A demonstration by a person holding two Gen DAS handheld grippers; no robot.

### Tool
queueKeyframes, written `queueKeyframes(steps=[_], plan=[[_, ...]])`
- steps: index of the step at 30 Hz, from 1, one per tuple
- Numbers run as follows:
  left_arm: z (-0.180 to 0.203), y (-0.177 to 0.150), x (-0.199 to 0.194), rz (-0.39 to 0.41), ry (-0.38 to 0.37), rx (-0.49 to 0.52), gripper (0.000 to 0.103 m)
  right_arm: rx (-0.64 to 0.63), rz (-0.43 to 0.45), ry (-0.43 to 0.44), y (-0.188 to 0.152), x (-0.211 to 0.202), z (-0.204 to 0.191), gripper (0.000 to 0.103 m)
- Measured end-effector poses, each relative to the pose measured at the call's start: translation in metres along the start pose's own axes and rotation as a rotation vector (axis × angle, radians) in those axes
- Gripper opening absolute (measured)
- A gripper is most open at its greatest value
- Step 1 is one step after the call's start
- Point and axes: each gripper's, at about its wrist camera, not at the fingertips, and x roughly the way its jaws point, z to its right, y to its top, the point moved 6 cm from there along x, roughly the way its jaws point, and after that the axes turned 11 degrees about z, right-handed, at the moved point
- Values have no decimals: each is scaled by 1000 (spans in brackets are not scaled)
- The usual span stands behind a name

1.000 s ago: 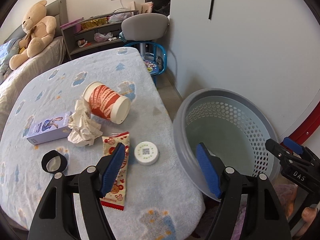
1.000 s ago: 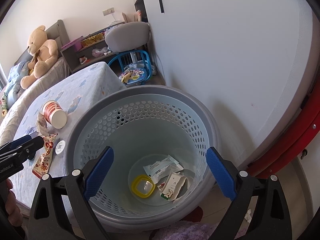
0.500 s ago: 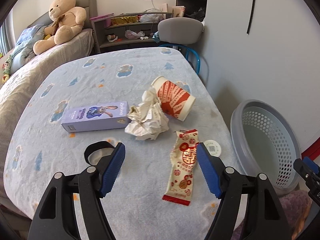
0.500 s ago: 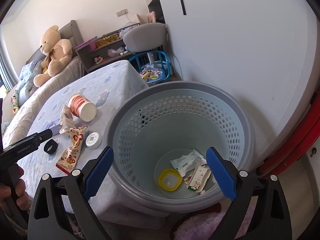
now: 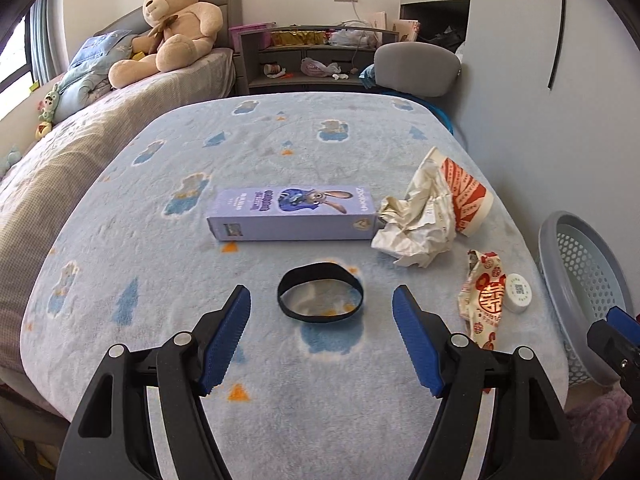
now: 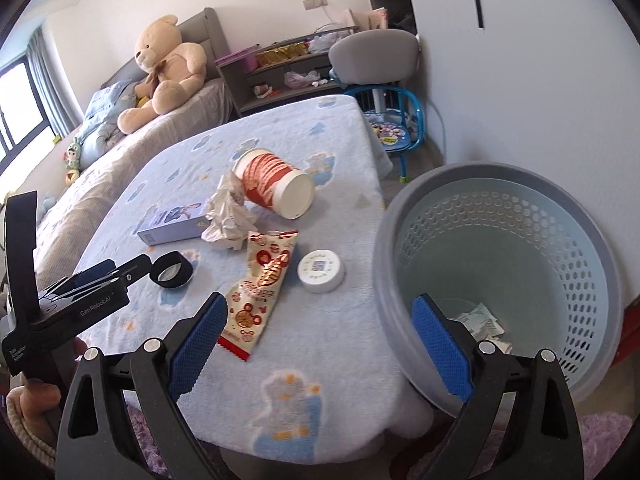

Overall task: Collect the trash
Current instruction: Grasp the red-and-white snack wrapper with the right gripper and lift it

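- Near the front edge of the counter (image 5: 160,248), which is draped in a light blue fleece cover, lies a black ring (image 5: 321,298), flat on the cover and just ahead of the left gripper (image 5: 321,312).
- The left gripper's jaws stand wide apart with nothing between them; the ring is ahead of the gap, untouched.
- Behind the ring, toward the counter's middle, a lavender carton (image 5: 292,213) with a cartoon rabbit lies on its side.
- A crumpled paper wad (image 5: 416,224) touches the carton's right end and leans on a red-and-white paper cup (image 6: 274,189) tipped on its side.
- Along the right edge lie a red-and-cream snack wrapper (image 6: 262,284) and, just beside it, a round white lid (image 6: 321,271) bearing a code.
- Off the counter's right edge stands a grey perforated trash basket (image 6: 560,240) with some wrappers at its bottom.
- The right gripper (image 6: 318,342) hangs over the front right corner, jaws parted and empty, one side over the counter, the other over the basket's rim.
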Motion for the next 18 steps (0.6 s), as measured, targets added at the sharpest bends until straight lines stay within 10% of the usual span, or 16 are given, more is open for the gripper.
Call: queueKeyframes(steps=[18], plan=[[-48,-24,20,-49,15,-80,70,-55,-162,-80,-27,83,-46,92]])
